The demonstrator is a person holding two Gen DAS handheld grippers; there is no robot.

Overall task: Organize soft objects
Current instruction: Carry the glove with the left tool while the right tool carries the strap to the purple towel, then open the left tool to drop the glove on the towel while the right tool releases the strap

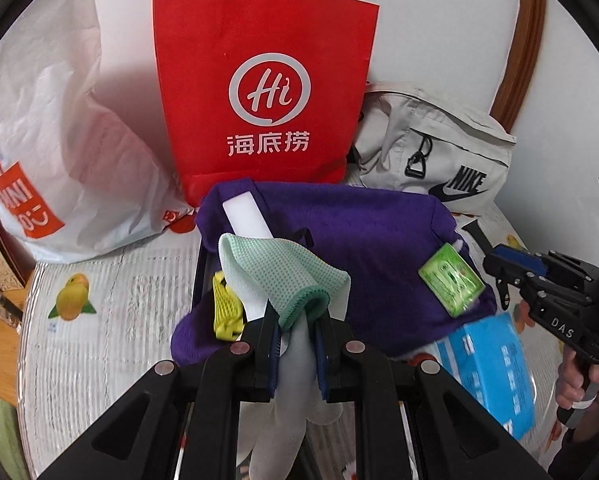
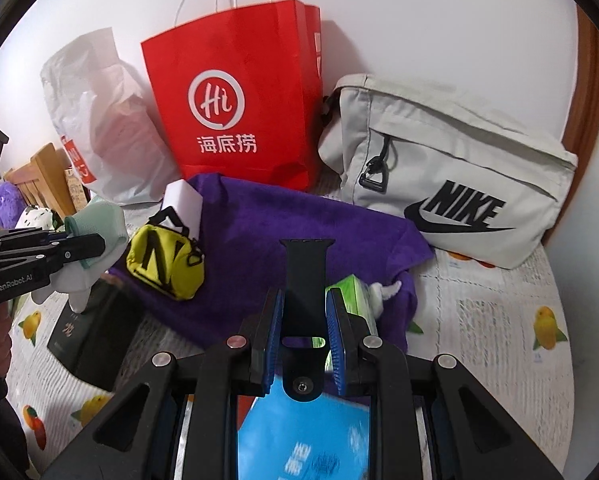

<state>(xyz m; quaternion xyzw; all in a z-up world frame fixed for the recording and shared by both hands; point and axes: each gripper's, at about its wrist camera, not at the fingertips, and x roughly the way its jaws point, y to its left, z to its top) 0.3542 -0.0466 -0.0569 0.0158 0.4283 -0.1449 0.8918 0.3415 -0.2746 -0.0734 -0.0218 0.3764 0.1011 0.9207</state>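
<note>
My left gripper (image 1: 297, 320) is shut on a white glove with a mint-green cuff (image 1: 275, 264), which hangs over a purple towel (image 1: 359, 232). The right wrist view shows this gripper (image 2: 99, 246) at the left edge with the glove (image 2: 99, 220). My right gripper (image 2: 305, 304) is shut on a black watch strap (image 2: 305, 276) that sticks up between its blue pads, above the purple towel (image 2: 279, 216). On the towel lie a yellow pouch (image 2: 165, 260), a white block (image 2: 181, 204) and a green box (image 2: 353, 292). In the left wrist view the right gripper (image 1: 495, 260) is at the right edge.
A red paper bag (image 1: 263, 92) stands against the wall, between a white plastic bag (image 1: 51, 128) and a grey Nike bag (image 2: 451, 168). A blue box (image 2: 303, 440) lies under my right gripper. A dark box (image 2: 95, 332) sits left of the towel. The fruit-print cloth (image 2: 499, 320) covers the table.
</note>
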